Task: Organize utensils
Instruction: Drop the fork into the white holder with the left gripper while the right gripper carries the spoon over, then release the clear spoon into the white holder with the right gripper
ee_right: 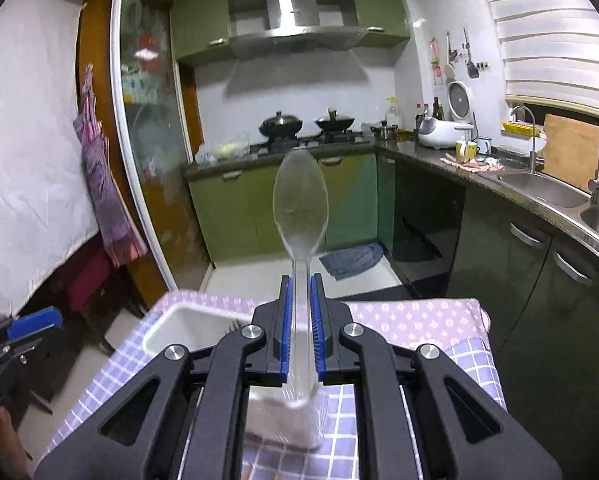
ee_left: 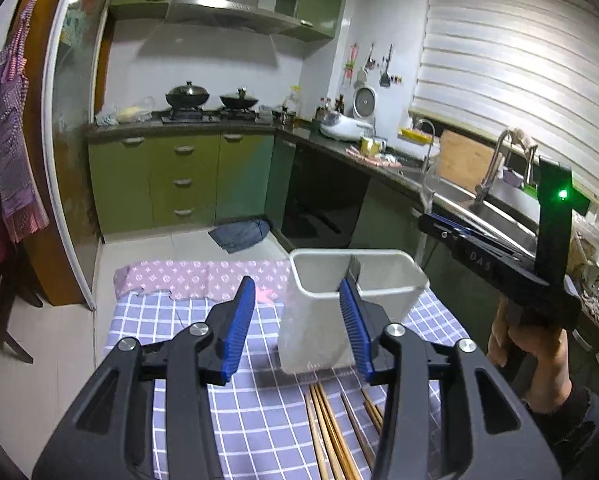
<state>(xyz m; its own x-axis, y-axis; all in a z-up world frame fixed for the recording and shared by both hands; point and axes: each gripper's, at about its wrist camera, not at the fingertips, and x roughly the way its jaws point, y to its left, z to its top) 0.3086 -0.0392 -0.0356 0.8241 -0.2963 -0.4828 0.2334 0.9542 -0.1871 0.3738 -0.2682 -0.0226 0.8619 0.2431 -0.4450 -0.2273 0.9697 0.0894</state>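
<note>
A white divided utensil holder stands on the checked tablecloth. My left gripper is open around the holder's near left corner. Its right pad is against the holder's front and its left pad stands clear of it. Several wooden chopsticks lie on the cloth just below the jaws. My right gripper is shut on the handle of a clear plastic spoon, bowl up and forward. It hovers to the right of the holder. A hand carries the right gripper.
A pink patterned cloth covers the table's far edge. A clear plastic box sits under the right gripper. Beyond the table are tiled floor, green cabinets, a stove with two woks, and a sink counter along the right.
</note>
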